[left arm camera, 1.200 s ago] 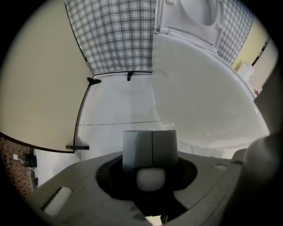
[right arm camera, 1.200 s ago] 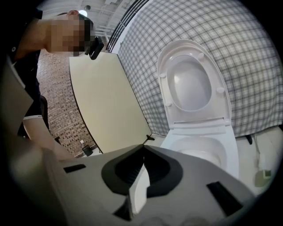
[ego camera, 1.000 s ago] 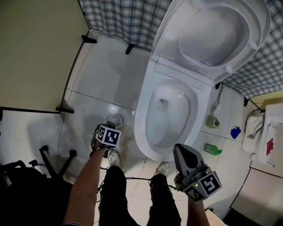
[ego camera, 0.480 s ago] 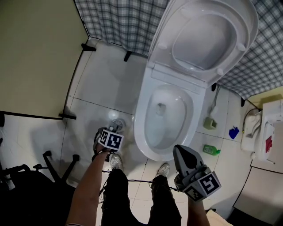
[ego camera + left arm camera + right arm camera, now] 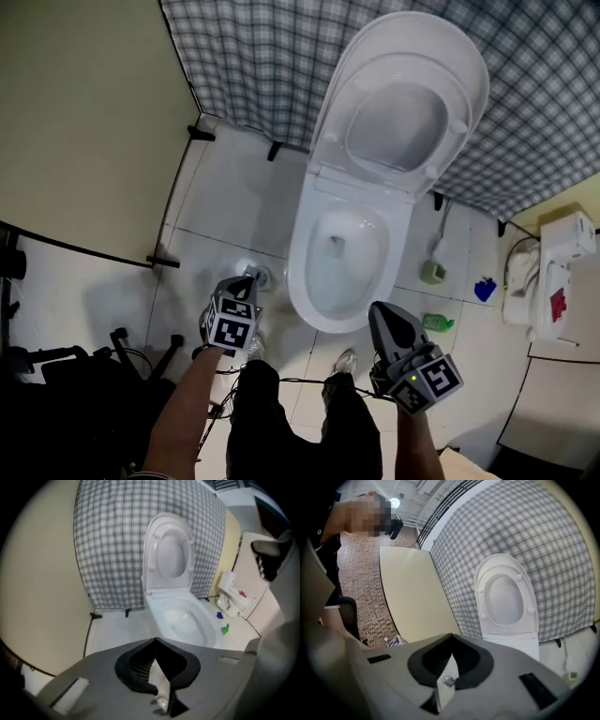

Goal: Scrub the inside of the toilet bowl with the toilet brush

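Toilet brush (image 5: 432,270) stands in its holder on the floor tiles (image 5: 225,202), just right of the toilet bowl (image 5: 298,274) and close to the checked wall (image 5: 262,56), well apart from both tools. The bowl's lid (image 5: 403,122) is raised against that wall.

In the head view the person's bare left forearm (image 5: 183,412) reaches up from the bottom edge. The left tool (image 5: 246,281) hangs over the tiles left of the bowl's front, beside a floor drain (image 5: 253,274), and points forward. Its jaws are clenched tip to tip with nothing between them.

The right tool (image 5: 382,319) is held lower right, just short of the bowl's front rim, near a green bottle (image 5: 436,322). It aims forward and up at the raised lid, its jaws likewise pressed together and empty.
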